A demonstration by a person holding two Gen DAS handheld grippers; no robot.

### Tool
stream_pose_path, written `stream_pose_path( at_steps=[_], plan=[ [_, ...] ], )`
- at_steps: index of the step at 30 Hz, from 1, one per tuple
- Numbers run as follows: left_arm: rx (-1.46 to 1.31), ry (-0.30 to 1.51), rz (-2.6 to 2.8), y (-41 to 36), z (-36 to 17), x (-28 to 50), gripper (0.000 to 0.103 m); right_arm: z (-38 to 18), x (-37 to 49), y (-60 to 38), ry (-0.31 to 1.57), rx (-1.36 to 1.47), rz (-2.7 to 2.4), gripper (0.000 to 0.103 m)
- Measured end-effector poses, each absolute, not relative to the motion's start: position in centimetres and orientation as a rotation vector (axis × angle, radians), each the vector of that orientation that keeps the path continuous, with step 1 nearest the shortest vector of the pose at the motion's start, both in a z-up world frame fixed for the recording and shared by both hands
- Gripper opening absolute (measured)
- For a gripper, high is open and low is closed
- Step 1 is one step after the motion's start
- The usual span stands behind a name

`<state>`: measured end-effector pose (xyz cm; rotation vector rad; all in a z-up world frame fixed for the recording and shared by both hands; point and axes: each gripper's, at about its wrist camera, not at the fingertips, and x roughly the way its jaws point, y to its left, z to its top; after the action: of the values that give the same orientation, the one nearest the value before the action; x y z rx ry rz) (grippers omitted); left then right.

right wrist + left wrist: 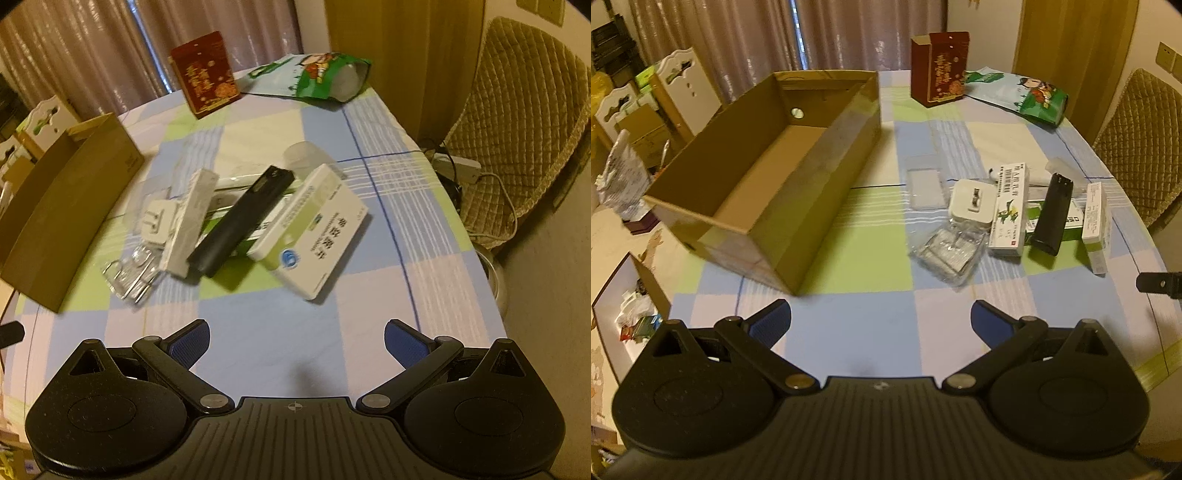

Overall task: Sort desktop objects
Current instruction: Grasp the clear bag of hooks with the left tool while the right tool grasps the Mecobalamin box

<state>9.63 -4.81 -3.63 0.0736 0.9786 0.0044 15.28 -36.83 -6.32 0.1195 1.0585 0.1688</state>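
Observation:
An empty brown cardboard box (764,177) lies open on the checked tablecloth, left of a heap of small items. The heap holds a black remote-like bar (1051,214) (240,221), a white medicine box with a green figure (1010,210), a white and green pill box (314,229), a white plug adapter (971,203) (157,221), a clear plastic packet (947,254) (129,275) and a narrow white box (1097,225) (192,218). My left gripper (881,323) hovers open over the near tablecloth. My right gripper (297,345) is open too, in front of the heap.
A dark red carton (940,70) (207,85) and a green and white snack bag (1027,96) (317,74) sit at the table's far side. A quilted chair (517,122) stands right of the table edge. Boxes and bags crowd the floor at left.

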Motion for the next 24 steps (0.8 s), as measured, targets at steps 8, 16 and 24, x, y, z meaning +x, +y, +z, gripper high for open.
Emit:
stream_pose_path(
  at_steps=[8,16,24],
  plan=[
    [0.084,0.995,-0.03,-6.6,-4.6,11.7,0.103,-6.8,18.0,-38.2,1.069,0.148,0.15,0.103],
    [0.083,1.01,-0.032,-7.1,-5.4,12.9,0.103,-7.7,20.8,-39.4,1.082,0.243,0.157,0.103],
    [0.084,1.028,-0.029,-7.1,-6.1,14.0,0.102,-10.7,24.5,-42.5,1.091,0.637,0.144,0.103]
  ],
)
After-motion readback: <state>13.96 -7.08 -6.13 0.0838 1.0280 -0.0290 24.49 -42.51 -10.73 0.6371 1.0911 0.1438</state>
